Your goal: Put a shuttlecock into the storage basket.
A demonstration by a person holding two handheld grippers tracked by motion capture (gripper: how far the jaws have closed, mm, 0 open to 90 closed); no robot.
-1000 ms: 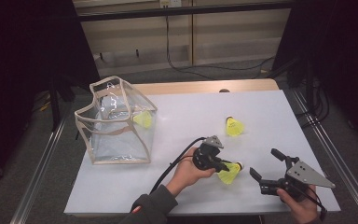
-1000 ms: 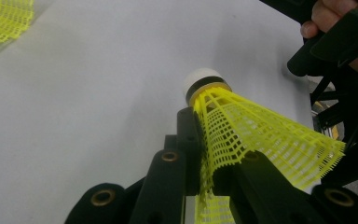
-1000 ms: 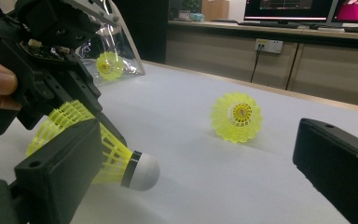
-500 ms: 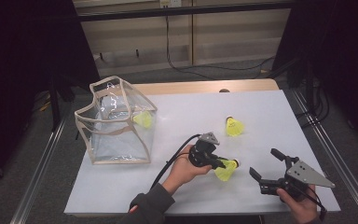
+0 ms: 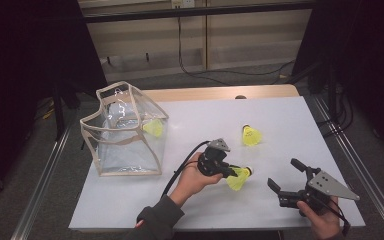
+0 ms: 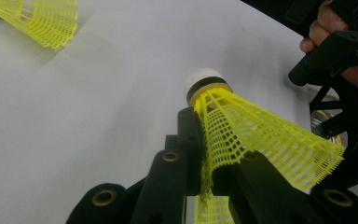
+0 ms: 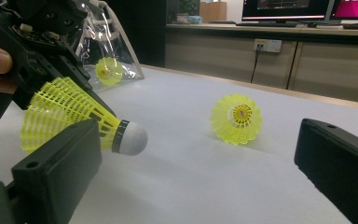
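White tabletop (image 5: 280,115) is carrying the work. Left gripper (image 5: 230,172) is clamping its jaws on the skirt of a yellow shuttlecock (image 5: 239,178), which has come up off the surface since a second ago; the pick appears secured. Clear bag (image 5: 125,132) is standing well off behind it, presumably the destination. Right gripper (image 5: 286,176) is idling beside it, jaws wide and empty.

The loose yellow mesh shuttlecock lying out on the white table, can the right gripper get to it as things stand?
Probably yes. The right gripper has open, empty jaws, and the loose yellow mesh shuttlecock lies alone on bare white table. The left gripper, shut on another yellow shuttlecock, sits off to one side of that path.
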